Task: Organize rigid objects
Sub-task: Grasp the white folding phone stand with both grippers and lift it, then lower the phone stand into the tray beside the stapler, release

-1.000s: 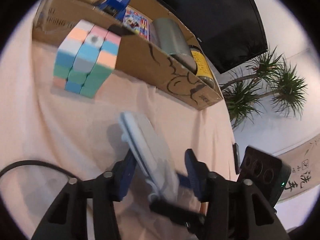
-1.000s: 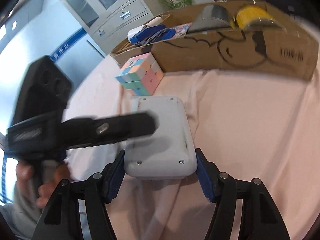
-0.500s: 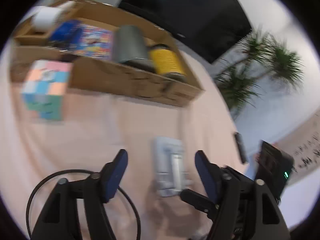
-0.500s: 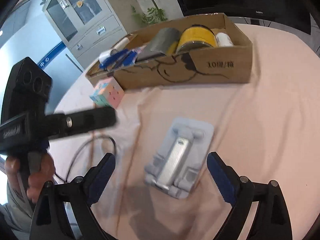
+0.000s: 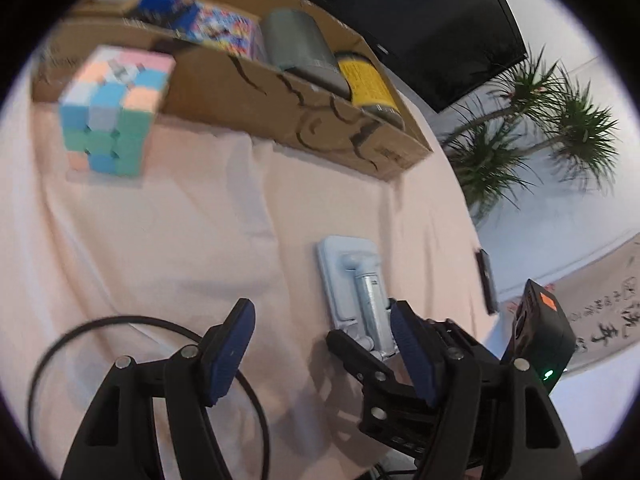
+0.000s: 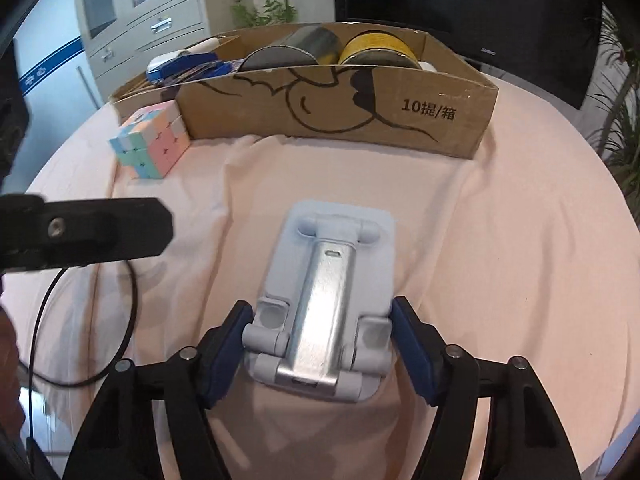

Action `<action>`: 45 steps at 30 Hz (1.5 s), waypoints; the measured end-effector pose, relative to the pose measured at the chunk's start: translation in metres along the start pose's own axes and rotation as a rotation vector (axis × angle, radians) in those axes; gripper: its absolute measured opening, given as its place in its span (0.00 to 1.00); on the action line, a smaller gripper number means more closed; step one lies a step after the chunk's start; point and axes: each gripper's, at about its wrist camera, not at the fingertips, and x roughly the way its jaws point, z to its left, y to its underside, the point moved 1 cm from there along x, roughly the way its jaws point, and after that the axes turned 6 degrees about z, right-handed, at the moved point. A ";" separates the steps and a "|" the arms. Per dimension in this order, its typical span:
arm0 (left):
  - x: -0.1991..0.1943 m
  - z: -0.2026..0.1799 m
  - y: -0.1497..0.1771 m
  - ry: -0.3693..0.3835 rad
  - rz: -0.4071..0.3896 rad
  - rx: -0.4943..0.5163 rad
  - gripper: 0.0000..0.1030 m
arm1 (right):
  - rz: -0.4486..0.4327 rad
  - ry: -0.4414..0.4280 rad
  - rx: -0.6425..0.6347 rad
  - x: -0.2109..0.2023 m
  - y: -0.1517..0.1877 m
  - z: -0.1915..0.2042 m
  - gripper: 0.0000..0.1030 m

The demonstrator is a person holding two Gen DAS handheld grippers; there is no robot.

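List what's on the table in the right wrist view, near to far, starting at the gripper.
right gripper → folded phone stand between its pads → pastel cube → cardboard box, holding the grey can and yellow can.

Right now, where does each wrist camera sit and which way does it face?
Left wrist: rides the left claw, open over pink cloth, facing the brown cardboard box; its own black fingers show, and the right claw enters at right.
Right wrist: rides the right claw, its pads flanking the pale grey folding phone stand, facing the box; the left claw's black finger crosses at left.
Both share the stand, box and pastel puzzle cube.
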 end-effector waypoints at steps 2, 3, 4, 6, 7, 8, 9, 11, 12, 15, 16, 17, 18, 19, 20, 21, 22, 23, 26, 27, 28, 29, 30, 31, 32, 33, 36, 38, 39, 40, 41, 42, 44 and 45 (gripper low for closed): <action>0.007 0.000 0.003 0.071 0.038 -0.001 0.68 | 0.014 -0.076 0.037 -0.007 0.005 -0.008 0.64; 0.011 -0.001 0.006 0.126 0.064 0.006 0.68 | 0.029 -0.130 0.068 -0.011 0.008 -0.013 0.64; 0.014 -0.002 0.006 0.141 0.074 0.009 0.67 | 0.040 -0.181 0.096 -0.015 0.011 -0.016 0.63; 0.019 -0.002 0.009 0.157 0.092 0.011 0.64 | 0.062 -0.311 0.170 -0.016 0.014 -0.020 0.64; 0.019 0.000 0.010 0.165 0.098 0.008 0.51 | 0.070 -0.368 0.200 -0.017 0.016 -0.021 0.64; 0.018 0.001 0.009 0.161 0.102 0.008 0.37 | 0.078 -0.425 0.220 -0.017 0.016 -0.020 0.64; 0.015 0.002 0.009 0.127 0.091 0.009 0.34 | 0.084 -0.465 0.229 -0.016 0.016 -0.017 0.64; 0.005 0.001 0.006 0.105 0.053 0.027 0.29 | 0.078 -0.480 0.231 -0.018 0.013 -0.009 0.64; -0.001 0.001 0.003 0.112 0.037 0.029 0.27 | 0.072 -0.478 0.222 -0.020 0.011 -0.004 0.63; -0.032 -0.006 -0.017 0.071 -0.053 0.066 0.24 | 0.030 -0.482 0.169 -0.030 -0.011 0.014 0.62; -0.043 -0.007 -0.029 0.062 -0.084 0.072 0.24 | 0.000 -0.489 0.148 -0.035 -0.024 0.022 0.62; -0.058 -0.005 -0.045 0.069 -0.120 0.074 0.24 | -0.021 -0.494 0.134 -0.039 -0.034 0.026 0.62; -0.066 -0.005 -0.055 0.069 -0.136 0.080 0.24 | -0.054 -0.498 0.113 -0.045 -0.049 0.033 0.62; -0.075 -0.005 -0.068 0.059 -0.154 0.089 0.24 | -0.091 -0.496 0.090 -0.051 -0.066 0.040 0.62; -0.085 -0.006 -0.084 0.037 -0.174 0.103 0.24 | -0.113 -0.492 0.075 -0.055 -0.078 0.045 0.62; -0.094 -0.006 -0.101 0.012 -0.192 0.120 0.24 | -0.143 -0.490 0.055 -0.059 -0.098 0.053 0.62; -0.100 -0.006 -0.111 0.001 -0.199 0.129 0.24 | -0.157 -0.491 0.048 -0.061 -0.110 0.057 0.62; -0.106 -0.005 -0.132 -0.012 -0.203 0.138 0.24 | -0.179 -0.491 0.038 -0.063 -0.130 0.062 0.62; -0.104 0.006 -0.171 -0.055 -0.172 0.137 0.22 | -0.203 -0.465 0.029 -0.061 -0.174 0.070 0.61; -0.099 0.011 -0.181 -0.069 -0.151 0.134 0.22 | -0.201 -0.459 0.029 -0.058 -0.184 0.072 0.45; -0.092 0.016 -0.189 -0.078 -0.135 0.126 0.22 | -0.187 -0.467 0.020 -0.054 -0.195 0.075 0.44; -0.086 0.027 -0.198 -0.082 -0.120 0.094 0.22 | -0.157 -0.430 0.026 -0.045 -0.205 0.078 0.44; -0.080 0.038 -0.202 -0.078 -0.101 0.065 0.22 | -0.142 -0.412 0.034 -0.037 -0.214 0.078 0.44; -0.070 0.049 -0.207 -0.063 -0.072 0.039 0.22 | -0.127 -0.403 0.030 -0.029 -0.221 0.078 0.44; -0.063 0.054 -0.208 -0.054 -0.059 0.024 0.22 | -0.100 -0.397 0.039 -0.019 -0.225 0.077 0.43; -0.059 0.059 -0.208 -0.043 -0.050 0.005 0.22 | -0.066 -0.393 0.064 -0.010 -0.226 0.074 0.43; -0.047 0.064 -0.208 -0.041 -0.010 -0.005 0.22 | -0.041 -0.362 0.081 0.002 -0.225 0.071 0.43; -0.045 0.059 -0.210 -0.059 0.006 0.005 0.26 | -0.029 -0.349 0.090 0.007 -0.221 0.067 0.43; -0.046 0.056 -0.211 -0.059 0.013 0.004 0.30 | -0.032 -0.335 0.089 0.007 -0.221 0.068 0.43; -0.048 0.053 -0.212 -0.065 0.016 0.004 0.39 | -0.030 -0.325 0.092 0.010 -0.222 0.069 0.43; -0.051 0.051 -0.211 -0.080 0.015 0.010 0.40 | -0.019 -0.314 0.099 0.011 -0.223 0.070 0.44; -0.056 0.049 -0.209 -0.102 0.005 0.024 0.40 | -0.012 -0.305 0.098 0.014 -0.223 0.070 0.45; -0.075 0.043 -0.201 -0.179 -0.050 0.062 0.42 | -0.007 -0.308 0.101 0.012 -0.220 0.072 0.51; -0.087 0.042 -0.196 -0.209 -0.085 0.072 0.42 | -0.011 -0.314 0.094 0.007 -0.218 0.073 0.62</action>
